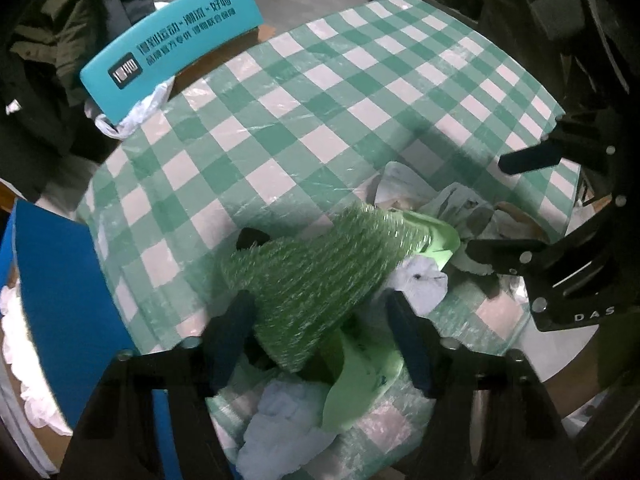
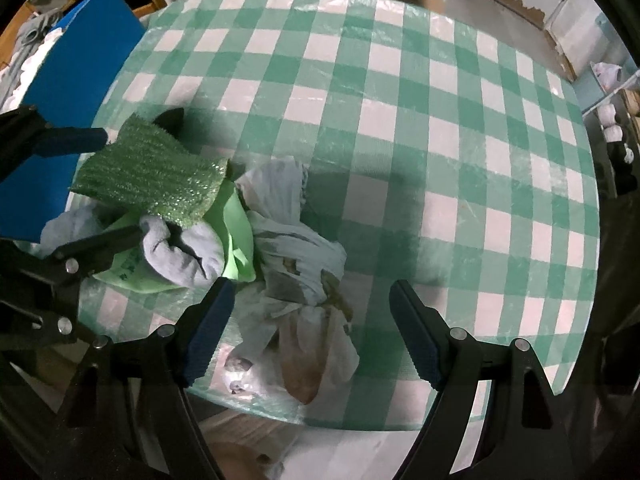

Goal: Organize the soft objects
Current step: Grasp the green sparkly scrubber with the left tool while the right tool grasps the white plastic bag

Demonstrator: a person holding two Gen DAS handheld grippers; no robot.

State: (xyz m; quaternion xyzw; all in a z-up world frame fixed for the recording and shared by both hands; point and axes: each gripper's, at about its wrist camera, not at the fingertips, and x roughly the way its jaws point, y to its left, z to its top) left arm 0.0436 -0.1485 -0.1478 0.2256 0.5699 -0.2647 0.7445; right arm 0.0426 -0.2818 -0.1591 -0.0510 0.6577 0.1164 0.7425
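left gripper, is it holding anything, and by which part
No firm hold shows: the left gripper is open around the near end of the glittery green knit cloth. The right gripper is open and empty.

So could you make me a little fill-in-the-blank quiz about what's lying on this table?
1. The tablecloth is checked green and ____.
2. The sparkly green cloth lies ____ the pile of soft things.
3. The left hand-held gripper has its jaws ____ around that cloth.
4. The chair back with printed writing is coloured ____.

Missing words: white; on top of; open; turquoise
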